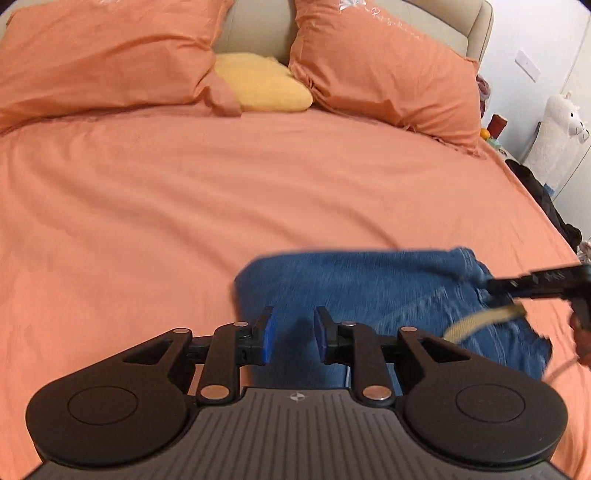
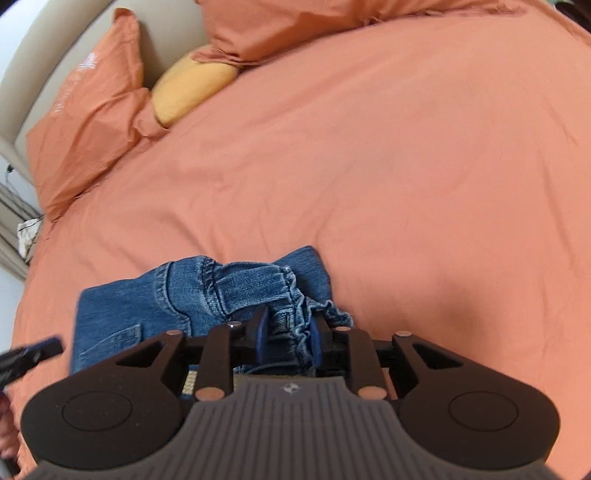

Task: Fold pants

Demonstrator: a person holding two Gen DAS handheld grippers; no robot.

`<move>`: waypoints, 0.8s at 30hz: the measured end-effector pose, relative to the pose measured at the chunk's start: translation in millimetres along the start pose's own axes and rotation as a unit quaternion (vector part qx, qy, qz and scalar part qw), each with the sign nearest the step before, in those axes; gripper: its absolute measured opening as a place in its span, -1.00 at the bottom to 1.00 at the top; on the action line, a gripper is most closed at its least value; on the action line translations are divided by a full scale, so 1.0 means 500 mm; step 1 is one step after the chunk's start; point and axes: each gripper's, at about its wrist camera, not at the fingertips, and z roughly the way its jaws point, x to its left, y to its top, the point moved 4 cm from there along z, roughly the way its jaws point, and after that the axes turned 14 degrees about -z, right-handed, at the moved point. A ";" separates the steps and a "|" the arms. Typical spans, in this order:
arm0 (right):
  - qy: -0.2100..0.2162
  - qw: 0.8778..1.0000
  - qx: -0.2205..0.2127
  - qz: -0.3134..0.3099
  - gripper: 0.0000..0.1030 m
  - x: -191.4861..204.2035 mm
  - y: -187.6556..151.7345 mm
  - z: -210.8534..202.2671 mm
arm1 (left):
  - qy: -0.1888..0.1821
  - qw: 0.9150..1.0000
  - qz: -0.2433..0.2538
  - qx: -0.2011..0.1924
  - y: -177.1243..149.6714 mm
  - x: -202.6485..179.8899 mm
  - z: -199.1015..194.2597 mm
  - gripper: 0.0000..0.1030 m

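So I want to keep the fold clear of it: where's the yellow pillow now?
The yellow pillow lies at the head of the bed, wedged between the two orange pillows against the beige headboard, far beyond the jeans.

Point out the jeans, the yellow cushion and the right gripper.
jeans [image 2: 173, 295]: right wrist view, bunched seat seam.
yellow cushion [image 1: 262, 83]: left wrist view, middle of its top.
right gripper [image 2: 286, 338]: right wrist view, between the blue pads, around gathered waistband.

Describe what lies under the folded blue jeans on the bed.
The jeans rest directly on the orange bedcover, which shows all around them. Whatever sits beneath the denim itself is covered; the lower folded layers cannot be seen either.
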 end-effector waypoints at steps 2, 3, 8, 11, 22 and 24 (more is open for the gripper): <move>-0.019 0.999 -0.013 -0.028 -0.37 0.012 0.004 -0.034 | 0.000 1.000 0.011 -0.006 0.018 -0.009 0.015 -0.47; -0.033 0.998 -0.021 -0.051 -0.37 0.020 0.004 -0.053 | 0.002 1.000 0.019 -0.008 0.025 -0.014 0.022 -0.47; -0.021 0.989 -0.056 -0.134 -0.58 0.092 0.021 -0.080 | 0.028 0.997 0.067 0.001 0.033 -0.031 0.076 -0.47; -0.044 0.985 -0.044 -0.158 -0.78 0.103 0.021 -0.043 | 0.050 0.996 0.078 0.011 0.025 -0.030 0.108 -0.47; -0.089 0.987 -0.028 -0.130 -0.95 0.078 0.002 -0.002 | 0.093 0.994 0.046 0.022 0.012 -0.029 0.095 -0.59; -0.090 0.985 -0.042 -0.141 -0.85 0.095 -0.010 -0.037 | 0.073 0.996 0.044 0.003 0.003 -0.039 0.046 -0.59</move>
